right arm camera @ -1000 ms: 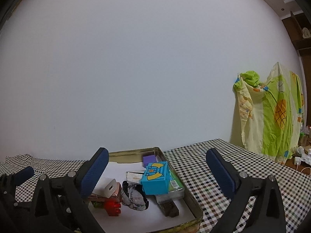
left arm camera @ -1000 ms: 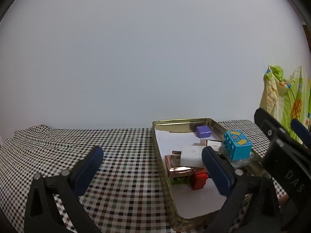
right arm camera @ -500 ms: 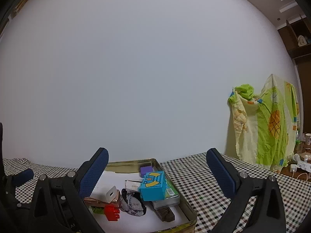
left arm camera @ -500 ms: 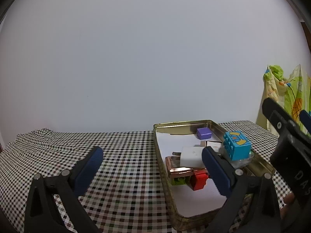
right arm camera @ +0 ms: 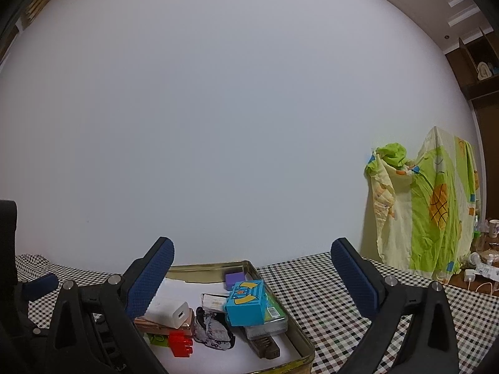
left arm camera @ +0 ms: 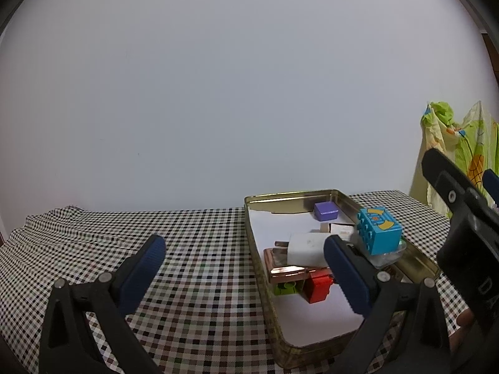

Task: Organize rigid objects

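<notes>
Several small rigid things already lie in the tin (left arm camera: 414, 251), which sits on the checked cloth of the desk (left arm camera: 199, 249): a purple block (left arm camera: 326, 211) at the far end, a blue brick (left arm camera: 379, 230) perched on a clear case (right arm camera: 268, 318), a white charger (left arm camera: 307, 244) resting on a copper-coloured box (left arm camera: 285, 272), and a red brick (left arm camera: 318, 285) beside a green brick (left arm camera: 287, 287) under that box's near edge. The right wrist view also shows a patterned dark item (right arm camera: 213, 332) and a brown bar (right arm camera: 265, 346) in the near half of the tin. As far as both views reach, nothing loose remains on the cloth outside the tin, so the gathering looks largely done; what seems left is tidying, since the pieces are piled against each other, not laid in order, and the near white floor of the tin is bare. The left hand-held gripper (left arm camera: 243, 268) is spread wide and empty, raised near the tin's left wall, its right finger overlapping the tin in view. The right hand-held gripper (right arm camera: 254, 272) is likewise spread and carries nothing, raised over the tin's near end. A green and yellow cloth (right arm camera: 427, 215) hangs well apart at the right.
</notes>
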A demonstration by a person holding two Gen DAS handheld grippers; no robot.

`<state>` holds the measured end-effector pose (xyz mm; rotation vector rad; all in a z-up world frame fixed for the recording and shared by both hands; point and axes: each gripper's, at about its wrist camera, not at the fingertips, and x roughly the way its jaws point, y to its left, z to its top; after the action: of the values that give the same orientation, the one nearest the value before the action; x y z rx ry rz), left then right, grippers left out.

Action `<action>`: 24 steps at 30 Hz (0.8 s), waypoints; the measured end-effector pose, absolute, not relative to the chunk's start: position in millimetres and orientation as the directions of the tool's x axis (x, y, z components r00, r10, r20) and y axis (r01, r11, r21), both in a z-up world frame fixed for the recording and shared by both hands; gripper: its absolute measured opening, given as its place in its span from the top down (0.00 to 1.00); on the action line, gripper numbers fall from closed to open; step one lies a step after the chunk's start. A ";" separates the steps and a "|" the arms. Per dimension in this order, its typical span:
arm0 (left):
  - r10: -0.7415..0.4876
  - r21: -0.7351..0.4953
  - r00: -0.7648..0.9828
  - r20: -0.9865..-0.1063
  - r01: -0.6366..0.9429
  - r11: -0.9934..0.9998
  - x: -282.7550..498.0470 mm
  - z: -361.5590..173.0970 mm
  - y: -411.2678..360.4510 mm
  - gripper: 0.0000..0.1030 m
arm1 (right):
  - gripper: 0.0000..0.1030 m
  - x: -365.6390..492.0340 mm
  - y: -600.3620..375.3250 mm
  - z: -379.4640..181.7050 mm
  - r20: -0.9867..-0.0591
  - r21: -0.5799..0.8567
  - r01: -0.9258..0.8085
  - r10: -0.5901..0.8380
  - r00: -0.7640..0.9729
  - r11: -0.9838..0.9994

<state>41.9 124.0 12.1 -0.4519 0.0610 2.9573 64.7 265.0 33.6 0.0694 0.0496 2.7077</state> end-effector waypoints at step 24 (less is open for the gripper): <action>0.150 0.020 -0.937 -0.315 -0.164 -0.986 37.8 12.1 121.2 0.00 | 0.01 65.7 264.9 33.2 0.038 0.047 -0.415 0.417 -0.908 -0.909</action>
<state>37.8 121.2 12.1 -0.4725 0.0689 2.9433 65.7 264.9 33.2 0.0651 0.0529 2.7110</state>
